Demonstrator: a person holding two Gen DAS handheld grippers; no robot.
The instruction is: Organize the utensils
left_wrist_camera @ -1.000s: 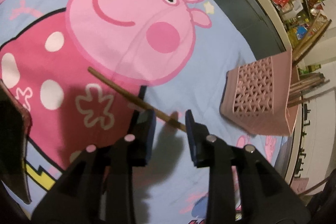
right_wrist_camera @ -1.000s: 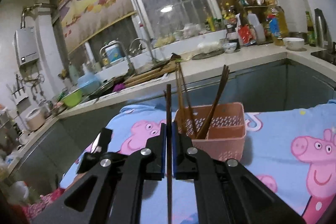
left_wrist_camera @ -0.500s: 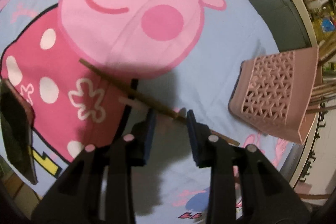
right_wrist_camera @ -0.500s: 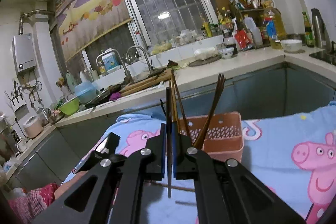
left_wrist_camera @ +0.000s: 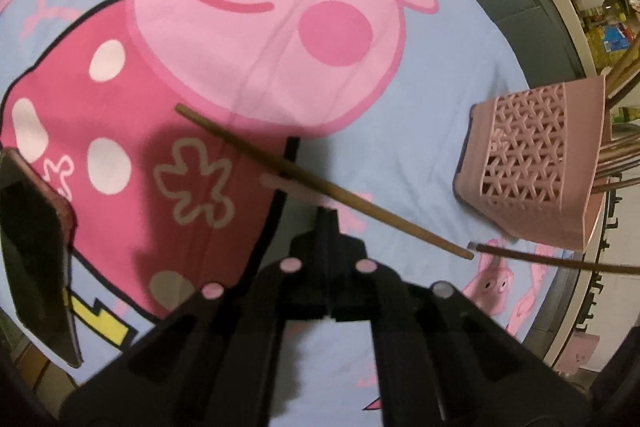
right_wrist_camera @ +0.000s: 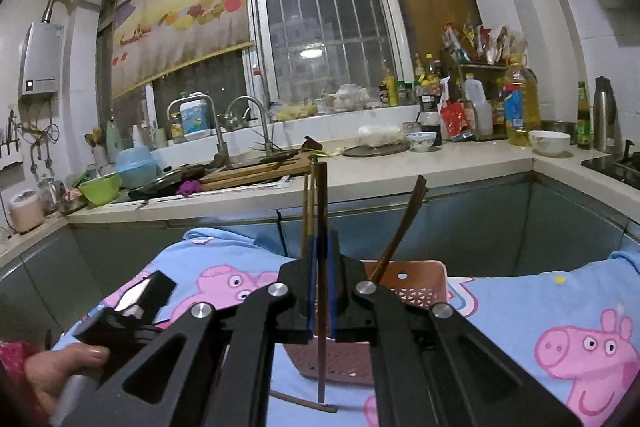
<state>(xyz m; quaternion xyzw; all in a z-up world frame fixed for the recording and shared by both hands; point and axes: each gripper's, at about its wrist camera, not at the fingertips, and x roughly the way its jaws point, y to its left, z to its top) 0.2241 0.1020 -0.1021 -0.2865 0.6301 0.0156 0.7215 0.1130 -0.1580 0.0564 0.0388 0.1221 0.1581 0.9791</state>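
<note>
the left gripper (left_wrist_camera: 329, 217) has its jaws pressed together, and a light brown chopstick (left_wrist_camera: 320, 183) crosses right at its tips. it looks like the jaws pinch this chopstick near the middle, but the contact itself is hidden behind the stick, so i cannot tell for sure. the chopstick runs slanted over the blue cartoon-pig cloth (left_wrist_camera: 248, 39) that covers the tabletop, one end over the pig's red dress and the other end down to the right. just beside that lower end, the tip of a darker chopstick (left_wrist_camera: 556, 263) comes in from the right edge; the two ends are near but apart.

the pink lattice basket (left_wrist_camera: 532, 163) stands on the cloth to the right, well apart from the left gripper, with several chopsticks leaning out of it. a dark flat phone (left_wrist_camera: 36, 251) lies at the left edge of the cloth.

the right gripper (right_wrist_camera: 322, 267) is closed on a dark brown chopstick (right_wrist_camera: 322, 195) and holds it upright, the stick passing between the blue pads (right_wrist_camera: 310, 287). its lower end hangs in front of the basket (right_wrist_camera: 416, 283), above the cloth. in the basket other chopsticks (right_wrist_camera: 400, 231) stand tilted. behind is a kitchen counter (right_wrist_camera: 400, 167) with bottles, bowls and a sink.
</note>
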